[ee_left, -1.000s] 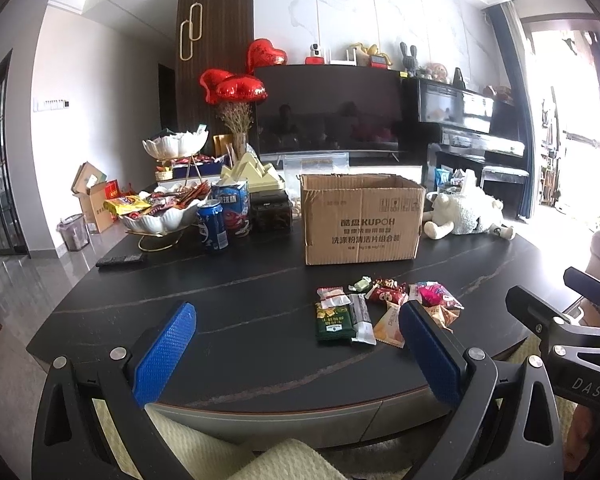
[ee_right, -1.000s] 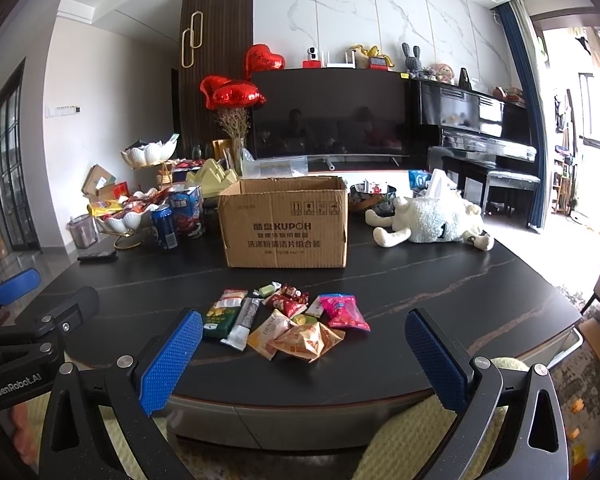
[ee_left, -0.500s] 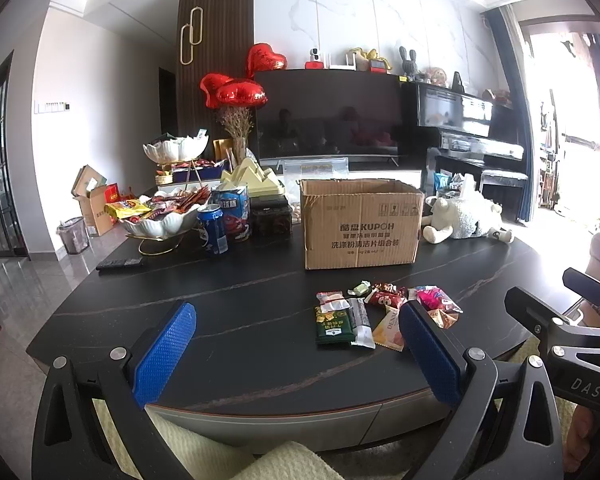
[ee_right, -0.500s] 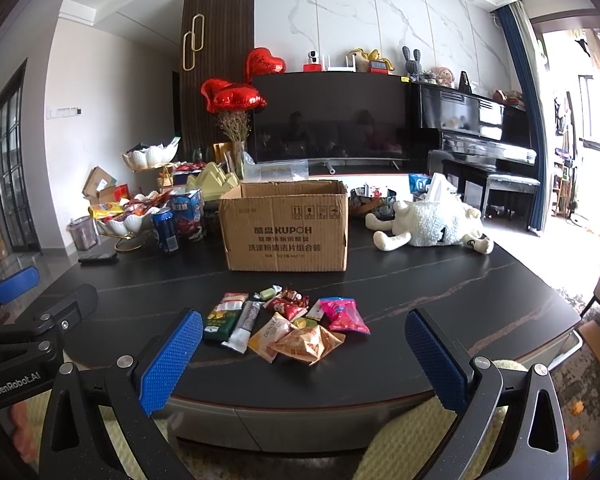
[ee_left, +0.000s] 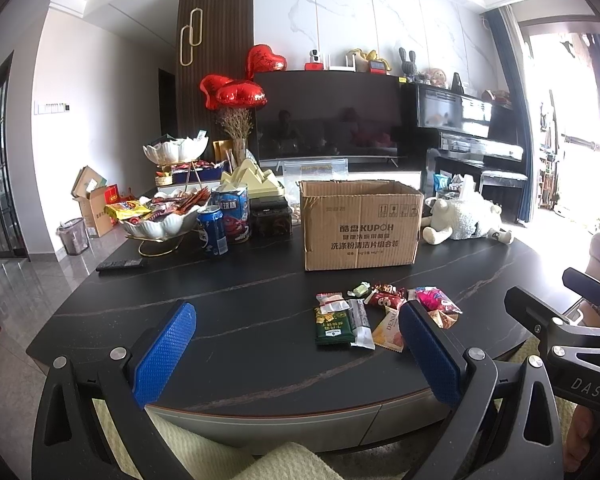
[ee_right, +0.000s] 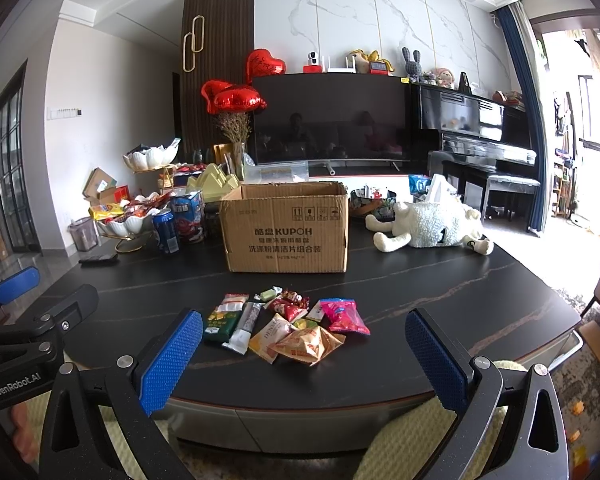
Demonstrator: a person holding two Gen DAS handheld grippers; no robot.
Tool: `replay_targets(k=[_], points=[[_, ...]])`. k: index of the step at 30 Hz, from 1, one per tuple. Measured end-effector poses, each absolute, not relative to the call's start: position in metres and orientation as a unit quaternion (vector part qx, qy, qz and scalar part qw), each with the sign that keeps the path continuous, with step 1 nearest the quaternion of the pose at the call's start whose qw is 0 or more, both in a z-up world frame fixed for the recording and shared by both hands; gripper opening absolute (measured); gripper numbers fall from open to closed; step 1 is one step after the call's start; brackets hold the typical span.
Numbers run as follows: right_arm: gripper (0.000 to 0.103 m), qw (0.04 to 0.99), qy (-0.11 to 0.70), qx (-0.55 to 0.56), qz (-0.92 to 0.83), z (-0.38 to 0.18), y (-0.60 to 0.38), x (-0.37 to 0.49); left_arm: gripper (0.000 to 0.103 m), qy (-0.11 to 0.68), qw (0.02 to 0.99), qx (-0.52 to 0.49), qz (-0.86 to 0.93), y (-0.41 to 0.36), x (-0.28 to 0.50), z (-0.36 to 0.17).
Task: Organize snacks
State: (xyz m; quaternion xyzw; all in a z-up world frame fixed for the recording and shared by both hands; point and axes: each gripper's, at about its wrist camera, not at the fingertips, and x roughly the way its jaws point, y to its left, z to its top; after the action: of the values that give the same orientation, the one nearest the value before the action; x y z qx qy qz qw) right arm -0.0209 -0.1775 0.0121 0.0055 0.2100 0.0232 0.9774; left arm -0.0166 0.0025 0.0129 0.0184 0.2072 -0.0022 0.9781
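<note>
Several small snack packets (ee_right: 288,326) lie in a loose cluster on the black table (ee_right: 440,292), in front of an open brown cardboard box (ee_right: 286,228). In the left wrist view the same snack packets (ee_left: 364,320) sit right of centre, with the cardboard box (ee_left: 360,226) behind them. My right gripper (ee_right: 304,354) is open, held over the table's near edge just short of the packets. My left gripper (ee_left: 296,350) is open too, to the left of the packets and empty. Each gripper shows at the edge of the other's view.
A white shell-shaped bowl of snacks (ee_left: 160,216), a blue can (ee_left: 212,232) and a remote (ee_left: 120,264) stand at the back left. A white plush sheep (ee_right: 432,228) lies at the back right. A pale cushion (ee_left: 284,460) is below the table edge.
Both views have risen and drifted slightly forward; the table and snacks sit a little lower in frame. Both grippers stay open and empty.
</note>
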Motion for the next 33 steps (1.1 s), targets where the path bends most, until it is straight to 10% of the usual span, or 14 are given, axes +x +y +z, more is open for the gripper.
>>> replay_targets(k=[33], points=[[0.103, 0.965, 0.258, 0.034, 0.031, -0.013, -0.188, 0.012, 0.096, 0.268, 0.961, 0.021, -0.060, -0.013, 0.032, -0.011]])
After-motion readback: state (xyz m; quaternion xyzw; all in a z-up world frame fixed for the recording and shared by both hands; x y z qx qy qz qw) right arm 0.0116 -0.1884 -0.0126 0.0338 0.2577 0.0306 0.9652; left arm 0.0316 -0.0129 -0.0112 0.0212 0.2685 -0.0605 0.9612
